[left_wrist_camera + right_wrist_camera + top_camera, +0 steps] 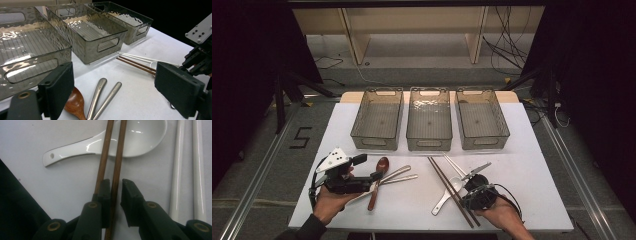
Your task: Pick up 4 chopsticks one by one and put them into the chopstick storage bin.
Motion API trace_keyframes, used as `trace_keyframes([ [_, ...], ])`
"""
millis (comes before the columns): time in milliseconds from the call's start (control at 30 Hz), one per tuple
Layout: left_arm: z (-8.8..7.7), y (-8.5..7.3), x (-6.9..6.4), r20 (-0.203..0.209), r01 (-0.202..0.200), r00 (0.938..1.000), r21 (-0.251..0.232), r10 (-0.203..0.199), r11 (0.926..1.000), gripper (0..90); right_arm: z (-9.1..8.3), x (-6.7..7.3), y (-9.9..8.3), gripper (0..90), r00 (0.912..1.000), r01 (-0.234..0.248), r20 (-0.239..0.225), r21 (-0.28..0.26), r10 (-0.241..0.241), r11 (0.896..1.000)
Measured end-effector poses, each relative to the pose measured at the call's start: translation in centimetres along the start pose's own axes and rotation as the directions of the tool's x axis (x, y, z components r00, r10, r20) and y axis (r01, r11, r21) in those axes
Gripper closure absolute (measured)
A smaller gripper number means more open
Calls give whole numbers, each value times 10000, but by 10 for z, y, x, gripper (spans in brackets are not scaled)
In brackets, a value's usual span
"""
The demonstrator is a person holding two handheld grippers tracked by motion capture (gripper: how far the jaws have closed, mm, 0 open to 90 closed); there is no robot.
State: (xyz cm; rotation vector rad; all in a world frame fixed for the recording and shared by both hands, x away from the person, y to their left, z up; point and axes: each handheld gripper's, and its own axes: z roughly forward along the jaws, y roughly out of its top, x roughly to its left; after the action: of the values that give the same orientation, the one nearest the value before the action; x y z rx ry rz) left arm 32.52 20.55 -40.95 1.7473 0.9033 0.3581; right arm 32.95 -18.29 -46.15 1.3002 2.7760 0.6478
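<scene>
The right gripper (115, 188) straddles one brown chopstick (115, 180) lengthwise, jaws narrowed but not quite clamping, its twin outside.

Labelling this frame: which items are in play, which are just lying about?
In play: right gripper, closing around one brown chopstick; its twin outside the jaws; three bins.

Idle: white spoon, white chopsticks, wooden spoon, metal handles, left gripper, open.
</scene>
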Motion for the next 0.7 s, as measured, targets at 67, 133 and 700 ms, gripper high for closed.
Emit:
trace_keyframes([
  [67,0,0,0,1,6,10000,4,-6,10000,155,1,-1,0,794,10000,-95,31,62,95,9999],
  [133,0,0,0,10,7,10000,3,-7,10000,154,1,-1,0,814,9999,-149,44,66,149,9999],
  [700,1,0,0,27,-33,10000,61,33,10000,155,-17,-4,2,854,9989,-193,389,-1260,243,9918],
])
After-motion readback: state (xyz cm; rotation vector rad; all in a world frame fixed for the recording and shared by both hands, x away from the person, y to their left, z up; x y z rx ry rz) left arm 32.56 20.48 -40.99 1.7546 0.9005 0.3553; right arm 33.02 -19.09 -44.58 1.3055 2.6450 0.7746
